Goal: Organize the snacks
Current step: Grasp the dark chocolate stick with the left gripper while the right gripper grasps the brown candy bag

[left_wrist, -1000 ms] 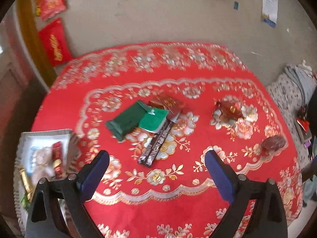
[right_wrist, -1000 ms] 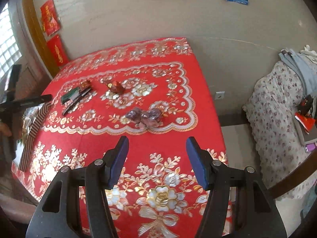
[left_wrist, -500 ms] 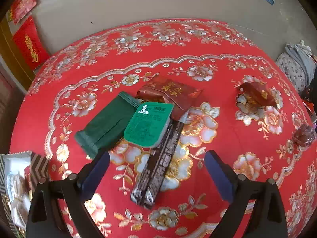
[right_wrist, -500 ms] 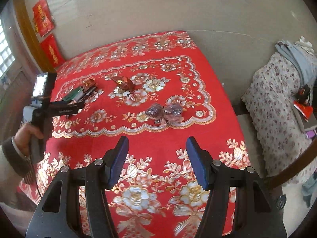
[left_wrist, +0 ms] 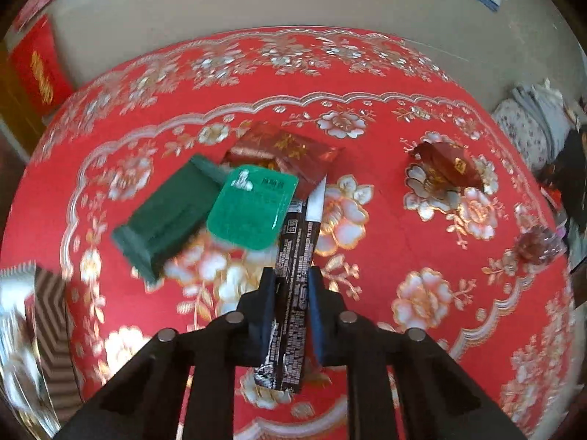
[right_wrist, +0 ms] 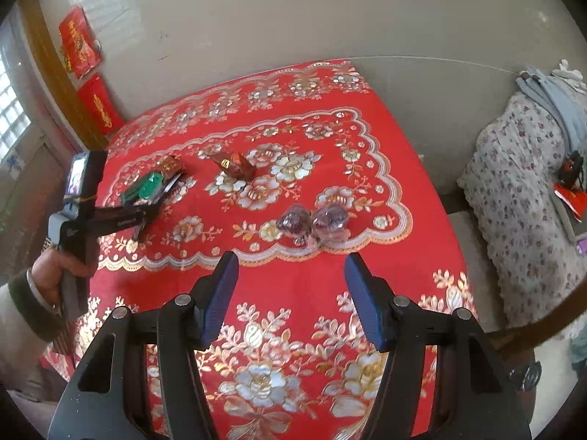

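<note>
Pinching a long, flat black stick sachet printed with white text [left_wrist: 291,286], the left gripper [left_wrist: 290,306] fills the lower centre of the left wrist view; its two dark blue pads have closed narrowly on the sachet's long edges. The sachet's near end hangs below the pads, and its far end, with a white tip, reaches toward the frame's middle. Just left of that tip lies a bright green rounded plastic pack [left_wrist: 253,209], overlapping a dark green rectangular pouch [left_wrist: 167,216] at centre left. A reddish-brown foil packet with gold print [left_wrist: 286,154] sits directly above the green pack. Well apart, at right centre, rests a dark red folded wrapper [left_wrist: 447,163], and near the right edge a small purple wrapped candy [left_wrist: 539,245]. All lie on a red tablecloth with gold and silver flowers [left_wrist: 385,84]. At the lower left edge, a brown-striped box [left_wrist: 51,319] shows, blurred.

In the right wrist view, the right gripper [right_wrist: 291,297] occupies the lower centre, its blue pads spread wide with only cloth between them. Two purple wrapped candies [right_wrist: 313,220] lie side by side just above the gripper in the frame. The dark red wrapper [right_wrist: 236,165] rests at upper centre. At left centre, the left gripper, held by the person's left hand [right_wrist: 55,267], meets the cluster of green and black packs; its jaw state cannot be told from this view.
</note>
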The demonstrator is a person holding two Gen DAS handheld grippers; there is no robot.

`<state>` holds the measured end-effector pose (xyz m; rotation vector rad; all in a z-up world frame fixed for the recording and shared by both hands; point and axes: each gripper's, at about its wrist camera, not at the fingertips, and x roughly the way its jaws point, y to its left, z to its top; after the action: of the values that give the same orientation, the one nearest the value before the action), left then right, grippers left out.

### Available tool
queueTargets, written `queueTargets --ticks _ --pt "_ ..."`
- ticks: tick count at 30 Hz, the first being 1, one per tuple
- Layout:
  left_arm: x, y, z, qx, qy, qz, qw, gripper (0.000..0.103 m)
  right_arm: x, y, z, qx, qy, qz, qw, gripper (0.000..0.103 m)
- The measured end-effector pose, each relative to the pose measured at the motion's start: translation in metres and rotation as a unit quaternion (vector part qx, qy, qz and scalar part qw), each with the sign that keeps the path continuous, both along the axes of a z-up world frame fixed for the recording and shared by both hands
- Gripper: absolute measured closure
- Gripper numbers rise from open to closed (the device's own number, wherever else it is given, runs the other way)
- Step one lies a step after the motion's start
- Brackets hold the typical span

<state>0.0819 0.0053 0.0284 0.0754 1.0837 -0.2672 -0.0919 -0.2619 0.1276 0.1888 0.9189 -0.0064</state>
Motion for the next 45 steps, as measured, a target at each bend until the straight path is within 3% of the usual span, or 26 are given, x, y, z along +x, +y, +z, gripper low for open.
queueTargets --ticks 5,13,16,19,23,28,29,30,31,45 --pt "-0.025 -0.002 0.005 -0.008 -0.002 0.026 0.9996 0.085 0.009 -0.019 -0.011 0.005 0.009 0.01 1.0 0.042" --pt "-0.057 -0.025 0.021 0.01 -0.023 0.043 0.9988 0.085 0.037 -0.049 -0.04 0.018 0.04 0.021 0.999 0.042" --pt "-0.066 -0.03 0.024 0.011 -0.019 0.049 0.9985 0.085 0.047 -0.05 -0.044 0.041 0.04 0.039 0.998 0.042" --pt "-0.072 -0.031 0.028 0.007 -0.023 0.053 0.9983 0.085 0.061 -0.041 -0.05 0.016 0.051 0.082 0.995 0.042" --pt "-0.075 -0.028 0.032 0.002 -0.03 0.033 0.999 0.085 0.078 -0.036 -0.064 -0.018 0.07 0.102 0.992 0.042" --pt "-0.076 -0.023 0.035 0.012 -0.032 -0.014 0.9993 0.085 0.093 -0.029 -0.078 0.013 0.07 0.083 0.994 0.043" --pt "-0.076 -0.019 0.037 0.013 -0.037 -0.018 0.9991 0.085 0.093 -0.028 -0.08 0.023 0.068 0.076 0.994 0.054" --pt "-0.075 -0.016 0.038 0.01 -0.038 -0.018 0.9991 0.085 0.091 -0.026 -0.08 0.038 0.059 0.067 0.995 0.064" --pt "-0.074 -0.012 0.038 0.006 -0.037 -0.016 0.9992 0.085 0.088 -0.025 -0.079 0.038 0.053 0.058 0.996 0.066" --pt "-0.078 -0.005 0.048 -0.011 -0.056 0.001 0.9984 0.085 0.05 -0.001 -0.05 0.042 0.03 0.062 0.997 0.067"
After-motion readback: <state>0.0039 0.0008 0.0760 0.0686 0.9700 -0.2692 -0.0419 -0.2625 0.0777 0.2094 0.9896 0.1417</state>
